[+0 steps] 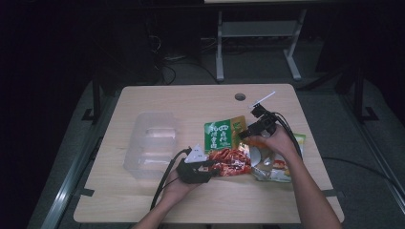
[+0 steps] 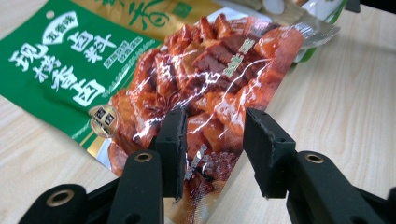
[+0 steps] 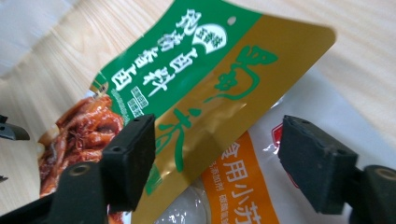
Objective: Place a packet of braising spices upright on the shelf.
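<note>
Three snack packets lie overlapping right of the table's middle. My left gripper (image 1: 209, 166) is at the left end of the red packet (image 1: 232, 161). In the left gripper view it (image 2: 215, 154) is open, its jaws standing either side of the red packet's (image 2: 210, 79) near end, apart from the foil. My right gripper (image 1: 245, 133) hovers at the right edge of the green-and-gold packet (image 1: 223, 132). It (image 3: 224, 163) is wide open in the right gripper view, with the green-and-gold packet's (image 3: 210, 84) corner between the jaws, above a white-and-orange packet (image 3: 243, 186).
A clear plastic container (image 1: 152, 143) stands left of the packets on the wooden table (image 1: 143, 200). The white-and-orange packet (image 1: 277, 169) lies under the right hand. A cable hole (image 1: 240, 97) and a white strip (image 1: 262, 98) are near the far edge.
</note>
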`<state>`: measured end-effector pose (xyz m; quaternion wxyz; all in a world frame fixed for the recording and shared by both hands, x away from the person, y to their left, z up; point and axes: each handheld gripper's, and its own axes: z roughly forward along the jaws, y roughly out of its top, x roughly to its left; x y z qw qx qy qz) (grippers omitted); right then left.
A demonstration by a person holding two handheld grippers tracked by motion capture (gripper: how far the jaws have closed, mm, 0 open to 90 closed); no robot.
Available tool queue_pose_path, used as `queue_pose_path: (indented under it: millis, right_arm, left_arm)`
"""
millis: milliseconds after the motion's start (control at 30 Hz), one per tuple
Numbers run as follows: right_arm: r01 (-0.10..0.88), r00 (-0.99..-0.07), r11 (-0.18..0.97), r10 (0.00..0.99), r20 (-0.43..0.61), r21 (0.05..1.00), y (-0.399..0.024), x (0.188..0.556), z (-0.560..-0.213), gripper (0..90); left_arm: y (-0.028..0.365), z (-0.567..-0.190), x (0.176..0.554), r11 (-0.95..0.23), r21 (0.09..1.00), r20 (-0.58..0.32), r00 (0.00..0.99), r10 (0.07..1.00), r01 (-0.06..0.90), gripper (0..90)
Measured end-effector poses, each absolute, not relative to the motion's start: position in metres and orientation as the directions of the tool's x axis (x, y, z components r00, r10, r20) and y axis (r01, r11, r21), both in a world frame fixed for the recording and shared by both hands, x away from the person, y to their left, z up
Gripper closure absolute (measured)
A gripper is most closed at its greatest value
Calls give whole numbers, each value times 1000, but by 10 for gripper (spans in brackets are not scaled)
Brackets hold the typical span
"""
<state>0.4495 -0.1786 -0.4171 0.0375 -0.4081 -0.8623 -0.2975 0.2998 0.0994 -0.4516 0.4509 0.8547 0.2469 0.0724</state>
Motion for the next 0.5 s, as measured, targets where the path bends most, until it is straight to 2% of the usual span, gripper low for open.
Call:
queue_pose_path:
  millis: [67, 100, 133, 200, 333, 367, 433, 467, 500]
  right_arm:
    - [735, -658, 489, 684, 316, 470, -177, 451, -420, 291]
    - [741, -656, 495, 679, 330, 454, -175, 453, -424, 335]
    - [741, -656, 495, 679, 330, 454, -175, 453, -424, 335]
    - [738, -662, 506, 671, 334, 446, -172, 453, -426, 428]
    - [738, -662, 488, 654, 365, 466, -173, 452, -424, 689]
    - [738, -662, 488, 654, 365, 466, -173, 452, -424, 689]
    - [731, -672, 493, 640, 373, 472, -173, 451, -423, 794]
    - [712, -691, 504, 625, 362, 489, -173, 449, -420, 864]
    - [712, -691, 504, 625, 362, 489, -173, 449, -420, 864]
  left_arm:
    - [100, -453, 301, -481, 797, -104, 868, 485, 365, 593]
    - [100, -453, 302, -485, 793, -104, 867, 488, 368, 592]
    - [100, -454, 302, -491, 789, -102, 866, 490, 370, 592]
    - [100, -455, 303, -492, 784, -108, 863, 493, 379, 586]
    - [101, -455, 304, -475, 785, -129, 855, 503, 398, 557]
    - [101, -455, 304, -475, 785, -129, 855, 503, 398, 547]
    - [101, -455, 304, -470, 791, -121, 852, 510, 393, 534]
    - [101, -454, 304, -464, 793, -121, 847, 517, 396, 493]
    - [101, -454, 304, -460, 794, -121, 845, 521, 397, 493]
